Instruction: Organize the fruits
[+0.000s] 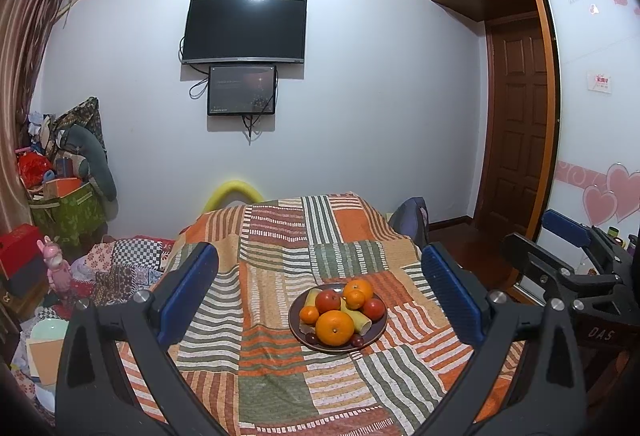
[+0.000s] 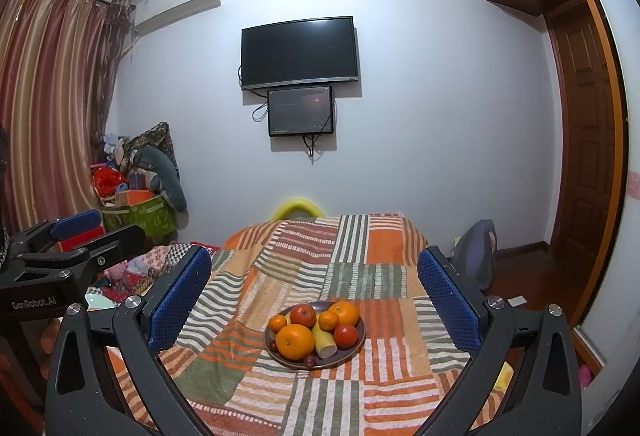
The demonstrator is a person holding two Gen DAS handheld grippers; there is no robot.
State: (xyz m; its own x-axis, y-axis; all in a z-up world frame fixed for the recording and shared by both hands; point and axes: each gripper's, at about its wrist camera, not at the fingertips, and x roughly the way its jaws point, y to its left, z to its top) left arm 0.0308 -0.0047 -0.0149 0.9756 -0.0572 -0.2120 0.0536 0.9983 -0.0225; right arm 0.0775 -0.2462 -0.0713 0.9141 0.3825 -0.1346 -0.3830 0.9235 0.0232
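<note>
Both wrist views, one moment. I hold the left gripper [image 1: 320, 292] and the right gripper [image 2: 314, 296] raised side by side above the near edge of the tabletop [image 1: 280, 388], which is draped in a striped patchwork cloth [image 2: 352, 268]. Each pair of blue-padded fingers [image 1: 188, 292] stands spread wide with nothing between them.

All visible fruit lies heaped on one dark plate [image 1: 378, 332] near the middle of the cloth: a large orange [image 1: 335, 327] at the front, smaller oranges [image 1: 358, 290] behind, two red apples [image 1: 328, 300], pale yellow-green cut stalks [image 1: 358, 318] slanting through the pile, and small dark grapes [image 1: 358, 341] at the rim. I see no loose fruit on the cloth. This arrangement fits either a heap awaiting sorting or one just gathered; I cannot tell which.

Risks, as I judge them: the pile is round-on-round, so nudging one orange could set others rolling off the plate; the soft, wrinkled cloth could let the plate shift; the grapes would bruise under a hard pinch.
</note>
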